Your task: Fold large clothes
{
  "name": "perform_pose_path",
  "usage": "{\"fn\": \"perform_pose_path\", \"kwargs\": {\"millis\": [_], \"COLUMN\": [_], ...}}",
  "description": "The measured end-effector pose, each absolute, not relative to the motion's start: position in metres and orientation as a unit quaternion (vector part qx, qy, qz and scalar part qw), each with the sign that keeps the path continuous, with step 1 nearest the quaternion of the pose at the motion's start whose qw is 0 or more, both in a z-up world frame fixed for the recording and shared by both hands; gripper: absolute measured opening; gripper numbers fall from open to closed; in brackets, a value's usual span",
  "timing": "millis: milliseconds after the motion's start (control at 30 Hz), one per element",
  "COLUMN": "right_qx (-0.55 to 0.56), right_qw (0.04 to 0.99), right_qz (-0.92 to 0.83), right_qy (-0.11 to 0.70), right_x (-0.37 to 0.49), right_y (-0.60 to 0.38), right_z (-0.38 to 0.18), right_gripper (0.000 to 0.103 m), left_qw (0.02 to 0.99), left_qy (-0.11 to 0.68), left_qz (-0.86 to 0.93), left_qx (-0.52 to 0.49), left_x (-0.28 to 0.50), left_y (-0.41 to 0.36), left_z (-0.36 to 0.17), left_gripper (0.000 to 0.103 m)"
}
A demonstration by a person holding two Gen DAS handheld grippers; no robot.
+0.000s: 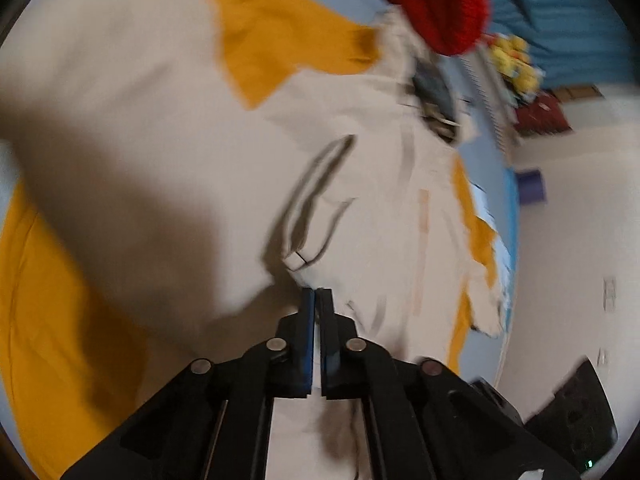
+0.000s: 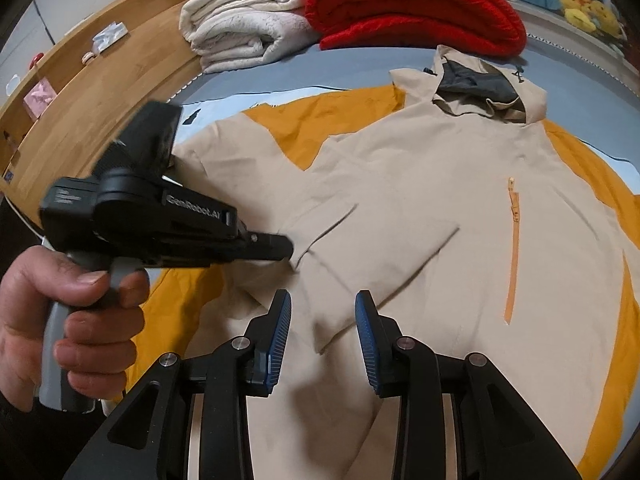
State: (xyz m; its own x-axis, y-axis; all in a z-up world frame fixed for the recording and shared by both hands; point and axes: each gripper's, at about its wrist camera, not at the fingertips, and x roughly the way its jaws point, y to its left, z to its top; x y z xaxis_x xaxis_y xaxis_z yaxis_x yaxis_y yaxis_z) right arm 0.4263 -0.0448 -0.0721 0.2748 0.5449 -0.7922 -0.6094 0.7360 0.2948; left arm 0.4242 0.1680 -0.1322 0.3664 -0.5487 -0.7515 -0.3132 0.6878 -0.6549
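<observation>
- A home bedroom is showing here: a bed with a grey-blue cover is serving as the work surface.
- A wooden headboard shelf is running along its edge, carrying small personal items.
- A folded cream blanket and a folded red knit are lying stacked on the bed.
- Yellow plush toys are sitting at the far side.

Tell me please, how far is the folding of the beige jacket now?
Early stage. Done: the beige jacket lies spread flat on the yellow cloth, and one sleeve is already folded across the body. In hand: the left gripper has its jaws shut at the fabric edge near the sleeve; the right gripper hovers with open jaws, empty. Left: the other sleeve, the hood and folding the body.
</observation>
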Motion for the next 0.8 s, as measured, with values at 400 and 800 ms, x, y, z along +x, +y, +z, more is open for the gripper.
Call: {"fn": "perform_pose_path", "kwargs": {"millis": [400, 800], "right_qx": [-0.039, -0.043], "right_qw": [0.79, 0.786], "right_qz": [0.34, 0.348], "right_qy": [0.51, 0.509], "right_x": [0.433, 0.428], "right_y": [-0.041, -0.037], "right_z": [-0.089, -0.091], "right_gripper": [0.036, 0.036], "left_qw": [0.733, 0.697], "left_qy": [0.569, 0.574], "left_qz": [-0.05, -0.053], "left_qx": [-0.37, -0.428], "left_x": [0.426, 0.421], "left_y": [0.166, 0.174], "left_z": [-0.126, -0.159], "left_gripper": [0.045, 0.015]}}
